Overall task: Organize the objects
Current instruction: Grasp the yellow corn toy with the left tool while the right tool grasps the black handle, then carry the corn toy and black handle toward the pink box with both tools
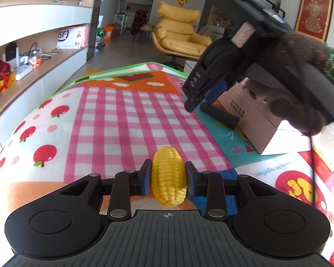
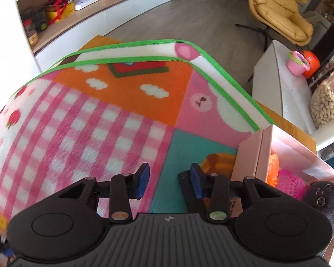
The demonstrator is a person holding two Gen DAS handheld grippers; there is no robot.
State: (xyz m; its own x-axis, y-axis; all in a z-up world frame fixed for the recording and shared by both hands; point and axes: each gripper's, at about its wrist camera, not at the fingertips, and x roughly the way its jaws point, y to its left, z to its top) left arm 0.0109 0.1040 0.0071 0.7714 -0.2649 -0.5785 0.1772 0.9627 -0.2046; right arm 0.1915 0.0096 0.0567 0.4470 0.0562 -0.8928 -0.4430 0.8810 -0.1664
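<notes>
A yellow toy corn cob (image 1: pixel 168 179) lies on the colourful play mat (image 1: pixel 122 115), between the blue pads of my left gripper (image 1: pixel 167 175). The jaws stand close on both sides of the cob and seem to touch it. My right gripper (image 2: pixel 169 181) is open and empty above the mat, next to a pink box (image 2: pixel 265 151). In the left wrist view it (image 1: pixel 202 98) hangs over the mat at the right, above a black cylinder (image 1: pixel 219 114) beside the pink box (image 1: pixel 260 120). The box holds an orange toy (image 2: pixel 272 169), a pink mesh ball (image 2: pixel 289 183) and a dark plush toy (image 2: pixel 327 202).
A long shelf unit (image 1: pixel 33 66) with clutter runs along the left. A yellow armchair (image 1: pixel 178 31) stands on the floor beyond the mat. A white bench (image 2: pixel 285 93) with a pink toy pot and a bag of peanuts is at the right.
</notes>
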